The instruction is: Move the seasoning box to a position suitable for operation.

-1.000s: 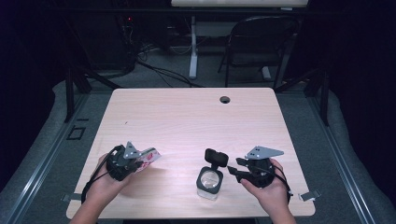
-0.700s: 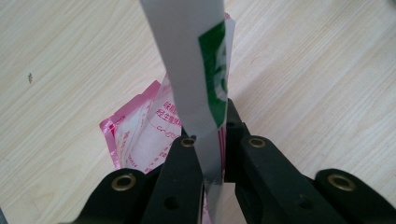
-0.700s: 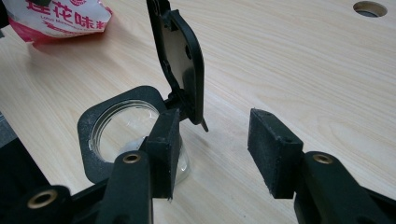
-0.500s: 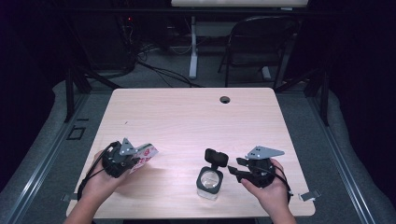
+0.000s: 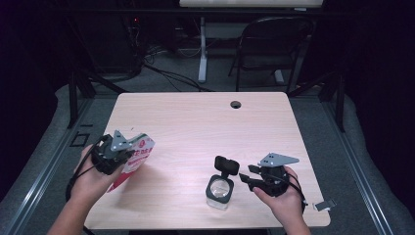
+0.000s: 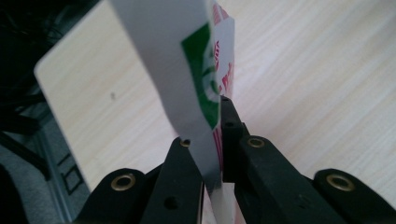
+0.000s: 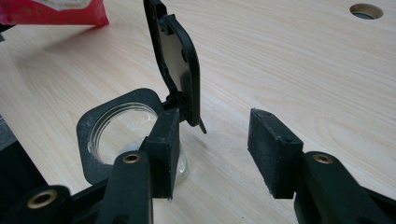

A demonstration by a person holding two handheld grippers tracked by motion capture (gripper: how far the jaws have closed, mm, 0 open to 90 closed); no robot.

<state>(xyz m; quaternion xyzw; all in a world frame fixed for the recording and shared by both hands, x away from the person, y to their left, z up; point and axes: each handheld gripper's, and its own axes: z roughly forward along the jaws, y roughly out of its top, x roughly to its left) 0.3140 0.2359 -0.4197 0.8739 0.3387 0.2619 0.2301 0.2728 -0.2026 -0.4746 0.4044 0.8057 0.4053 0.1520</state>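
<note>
In the high view we hold the left gripper (image 5: pixel 113 151) at the lower left of the frame, over the tabletop (image 5: pixel 195 127) near its left edge. Its jaws are clamped tight on a red-and-white packet (image 5: pixel 134 157). In the left gripper view the packet (image 6: pixel 187 70) rises between the jaws, showing a white face with a green mark and red print.

At the lower right of the high view we hold the right gripper (image 5: pixel 249 175), its jaws spread wide and holding nothing. Just to its left stands a clear glass jar (image 5: pixel 219 191) with a black rim and a black flip lid (image 5: pixel 226 165) standing open. In the right gripper view the jar (image 7: pixel 119 133) sits behind the left jaw, the raised lid (image 7: pixel 177 65) stands in the upper middle, and the packet (image 7: pixel 51 11) shows at the upper left corner.
</note>
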